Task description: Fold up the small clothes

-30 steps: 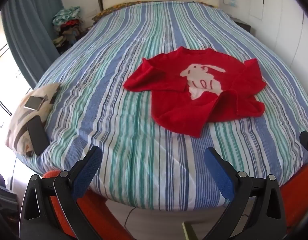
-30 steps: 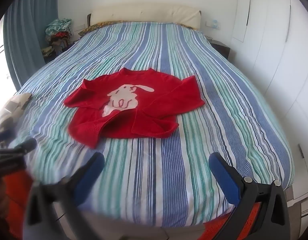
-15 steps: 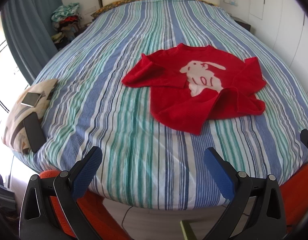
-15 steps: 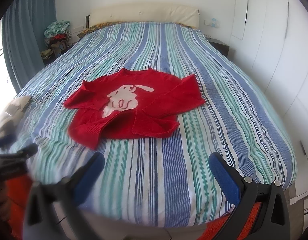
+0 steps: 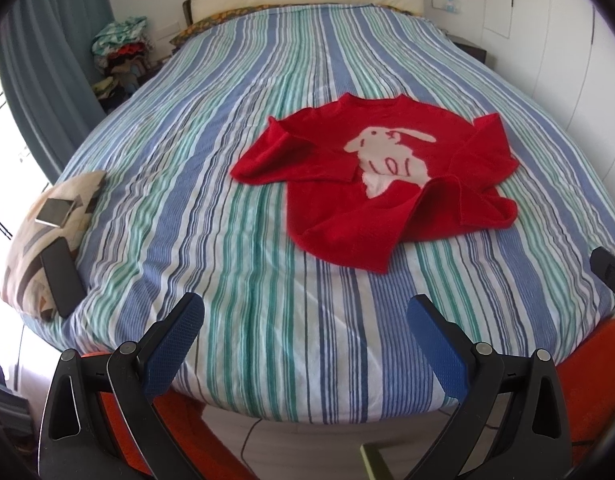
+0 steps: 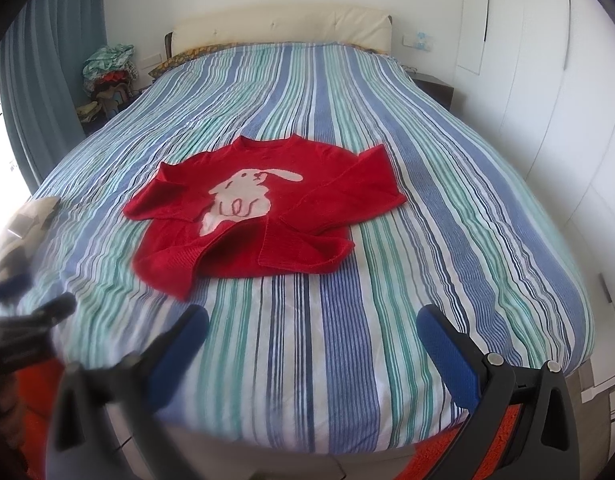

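A small red sweater (image 5: 371,184) (image 6: 251,208) with a pale rabbit on its front lies face up on the striped bed (image 5: 211,216) (image 6: 447,216). Its sleeves are folded inward and its lower hem is rumpled and partly turned up. My left gripper (image 5: 303,312) hovers open over the bed's near edge, well short of the sweater, with nothing between its blue pads. Over the same edge, my right gripper (image 6: 311,324) is open and empty too, with the sweater ahead and slightly left. In the right wrist view, the left gripper's black frame (image 6: 23,328) appears blurred at the left edge.
A patterned cushion (image 5: 47,236) with a phone (image 5: 61,276) and a small flat device (image 5: 55,212) on it sits at the bed's left near corner. A pile of clothes (image 5: 119,56) stands by the blue curtain (image 5: 43,80). White wardrobes (image 6: 547,100) line the right side.
Both views have risen and tilted forward slightly, so the sweater appears a little lower and nearer. Both grippers stay open. The sweater has not moved.
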Demonstrator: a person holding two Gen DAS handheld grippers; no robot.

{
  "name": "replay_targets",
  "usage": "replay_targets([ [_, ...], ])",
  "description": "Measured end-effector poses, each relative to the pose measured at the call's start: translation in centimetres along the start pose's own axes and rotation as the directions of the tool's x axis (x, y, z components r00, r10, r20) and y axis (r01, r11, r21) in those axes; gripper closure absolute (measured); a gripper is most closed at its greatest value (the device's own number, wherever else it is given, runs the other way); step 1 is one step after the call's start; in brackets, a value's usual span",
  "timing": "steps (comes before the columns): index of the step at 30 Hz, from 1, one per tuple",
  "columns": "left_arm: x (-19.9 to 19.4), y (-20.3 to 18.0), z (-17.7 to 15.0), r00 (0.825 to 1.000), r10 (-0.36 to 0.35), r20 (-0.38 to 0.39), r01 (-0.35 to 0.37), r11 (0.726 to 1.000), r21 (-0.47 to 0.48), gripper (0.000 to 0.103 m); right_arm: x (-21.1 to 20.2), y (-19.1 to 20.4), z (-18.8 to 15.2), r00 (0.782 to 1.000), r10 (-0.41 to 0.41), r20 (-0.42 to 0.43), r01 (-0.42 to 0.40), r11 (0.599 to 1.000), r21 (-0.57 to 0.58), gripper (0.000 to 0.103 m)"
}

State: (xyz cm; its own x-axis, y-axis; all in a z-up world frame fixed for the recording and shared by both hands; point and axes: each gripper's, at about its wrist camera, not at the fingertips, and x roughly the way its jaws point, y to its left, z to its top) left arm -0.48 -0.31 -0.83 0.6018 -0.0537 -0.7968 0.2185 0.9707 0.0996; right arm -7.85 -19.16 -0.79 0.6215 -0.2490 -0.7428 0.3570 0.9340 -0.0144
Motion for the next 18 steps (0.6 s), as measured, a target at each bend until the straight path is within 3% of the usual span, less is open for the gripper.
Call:
replay_targets([
  [18,-0.06,0.1,-0.18,1.0,-0.002,-0.01,0.002,1.0,-0.01,0.001,-0.62,-0.07,-0.27,1.0,-0.022,-0.007,0.022,1.0,-0.004,0.0],
])
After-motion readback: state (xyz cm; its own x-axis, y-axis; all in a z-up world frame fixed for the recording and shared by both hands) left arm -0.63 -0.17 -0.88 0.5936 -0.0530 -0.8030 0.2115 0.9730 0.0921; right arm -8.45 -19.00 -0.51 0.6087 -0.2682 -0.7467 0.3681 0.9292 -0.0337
